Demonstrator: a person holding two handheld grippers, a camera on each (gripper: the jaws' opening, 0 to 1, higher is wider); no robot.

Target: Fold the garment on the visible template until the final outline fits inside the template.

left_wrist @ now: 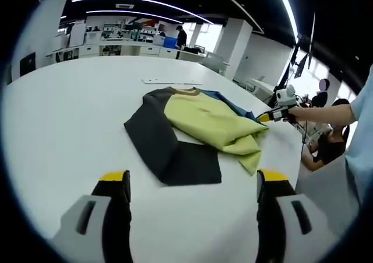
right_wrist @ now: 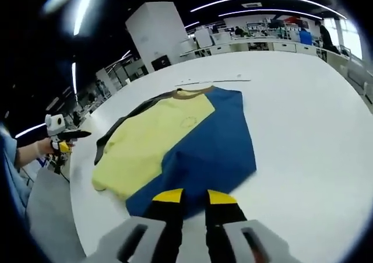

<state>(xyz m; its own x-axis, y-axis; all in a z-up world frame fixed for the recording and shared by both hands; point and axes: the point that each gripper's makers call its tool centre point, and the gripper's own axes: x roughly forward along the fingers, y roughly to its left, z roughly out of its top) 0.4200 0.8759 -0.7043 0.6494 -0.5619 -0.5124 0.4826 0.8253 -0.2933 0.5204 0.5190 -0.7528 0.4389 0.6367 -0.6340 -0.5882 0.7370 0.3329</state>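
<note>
While left gripper [left_wrist: 192, 184] gapes wide, right gripper [right_wrist: 193, 197] nips soft, rumpled yellow-blue-black garment [right_wrist: 175, 149], smooth white table [right_wrist: 303, 117].

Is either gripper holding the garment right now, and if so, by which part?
The right gripper is pinching the garment's blue edge nearest it. The left gripper is open over the table, holding nothing.

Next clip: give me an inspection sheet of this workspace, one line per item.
Surface: white table, bare around the garment.
Job's things: garment lies flat, partly folded, with yellow, blue and dark panels; faint template marks sit beyond its collar.
Clutter: nothing seen.
Grippers: left tool open, held short of the garment; right tool nearly closed at the blue hem, grip unclear.
Cables: nothing seen.
Surroundings: open office with desks, pillars and strip lights; people sit beside the table.
</note>
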